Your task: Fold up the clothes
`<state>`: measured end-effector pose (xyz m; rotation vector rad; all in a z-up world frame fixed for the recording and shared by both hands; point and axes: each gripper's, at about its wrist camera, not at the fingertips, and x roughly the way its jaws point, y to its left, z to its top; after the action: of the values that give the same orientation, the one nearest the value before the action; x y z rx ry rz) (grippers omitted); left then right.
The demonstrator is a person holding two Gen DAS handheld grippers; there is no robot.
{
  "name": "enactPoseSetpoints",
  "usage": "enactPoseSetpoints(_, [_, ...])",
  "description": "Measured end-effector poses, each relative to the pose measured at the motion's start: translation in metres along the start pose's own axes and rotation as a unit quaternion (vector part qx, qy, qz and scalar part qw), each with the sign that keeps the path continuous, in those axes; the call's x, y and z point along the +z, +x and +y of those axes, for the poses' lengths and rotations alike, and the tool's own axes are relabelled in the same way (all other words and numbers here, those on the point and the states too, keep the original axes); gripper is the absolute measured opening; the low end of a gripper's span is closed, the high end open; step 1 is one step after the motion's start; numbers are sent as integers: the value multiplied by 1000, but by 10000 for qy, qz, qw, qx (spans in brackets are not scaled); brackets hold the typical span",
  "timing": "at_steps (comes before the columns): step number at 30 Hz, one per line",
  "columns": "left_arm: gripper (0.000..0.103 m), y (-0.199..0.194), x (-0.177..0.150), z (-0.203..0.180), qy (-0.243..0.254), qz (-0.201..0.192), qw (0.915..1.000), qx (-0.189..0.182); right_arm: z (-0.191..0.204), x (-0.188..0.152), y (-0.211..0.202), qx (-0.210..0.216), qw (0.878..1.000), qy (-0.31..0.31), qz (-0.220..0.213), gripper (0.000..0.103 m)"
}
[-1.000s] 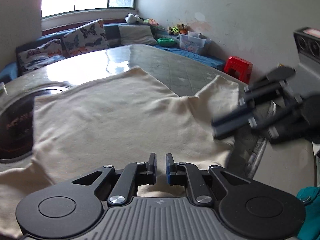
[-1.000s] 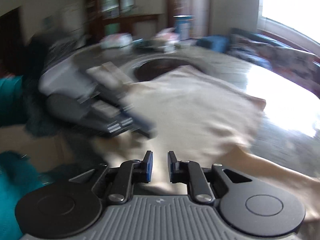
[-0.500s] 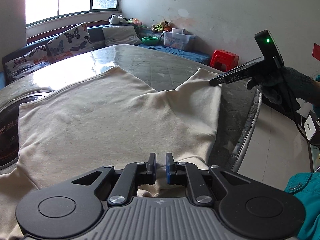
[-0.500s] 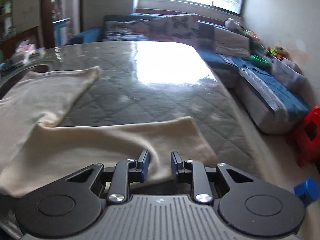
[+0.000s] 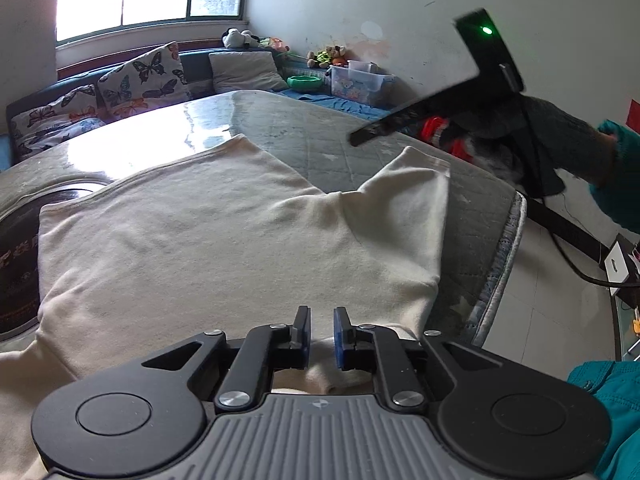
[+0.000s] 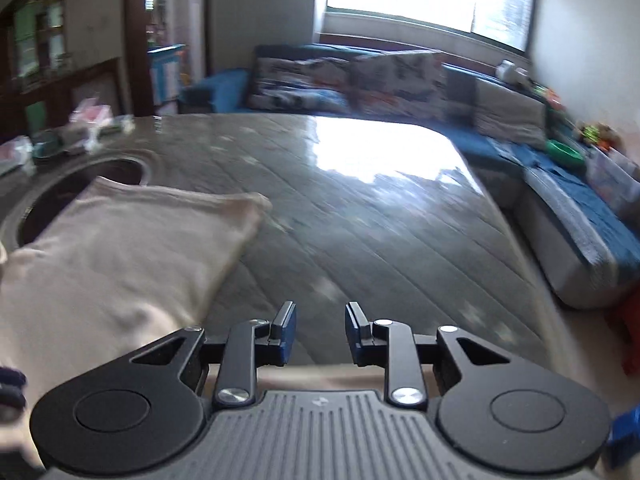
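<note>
Jaws of the left gripper (image 5: 321, 332) stand nearly together, a narrow gap between the blue pads, directly above the near edge of the cream garment (image 5: 224, 240). Whether cloth is pinched between them cannot be told: fabric shows under the gap, but no fold visibly rises into it. Jaws of the right gripper (image 6: 321, 334) stand apart with nothing between them; only bench surface and a strip of cream cloth show below.

The garment lies spread on the bench (image 5: 304, 140), body flat, with one sleeve (image 5: 416, 184) angled outward toward the bench's padded edge. From the left wrist view, the right gripper (image 5: 384, 128) hangs in the air beyond that sleeve, held by a gloved hand (image 5: 560, 136). This placement suggests one tool steadies the near edge while the other is free to work the sleeve. The spread layout would suit either a garment laid out for folding or one mid-fold with the sleeve yet to go in; the views do not settle which.

Fabric appears to be a soft, matte knit, lightly wrinkled, with hemmed edges. It should drape and slide easily. The bench carries a quilted grey cover with a glossy sheen reflecting window light. A dark round recess (image 6: 88, 184) sits at the garment's far side.
</note>
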<state>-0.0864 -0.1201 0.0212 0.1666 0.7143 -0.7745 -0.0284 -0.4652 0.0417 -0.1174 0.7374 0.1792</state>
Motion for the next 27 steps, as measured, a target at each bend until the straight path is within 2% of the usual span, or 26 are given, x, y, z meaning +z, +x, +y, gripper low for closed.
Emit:
enactPoseSetpoints(6, [13,-10,1,16,-202,-62,9995,239,34,50,61,434,9989,-183,77,25])
enactPoseSetpoints(12, [14,-18,4,46,-554,-110,9964,632,40,65,111,388,9986,-185,311,10])
enactPoseSetpoints(14, [14,-20,6,59,-732,-121,9942,778,40,67,120,332,9987,-195,331,9])
enactPoseSetpoints(22, [14,-24,-1,99,-1553,-63,9791,1314,45,80,133,224,9988,-348,260,11])
enactPoseSetpoints(27, [20,-38,-11,104,-1794,-145,9734,1415,59,77,101,316,9974,-648,3,14])
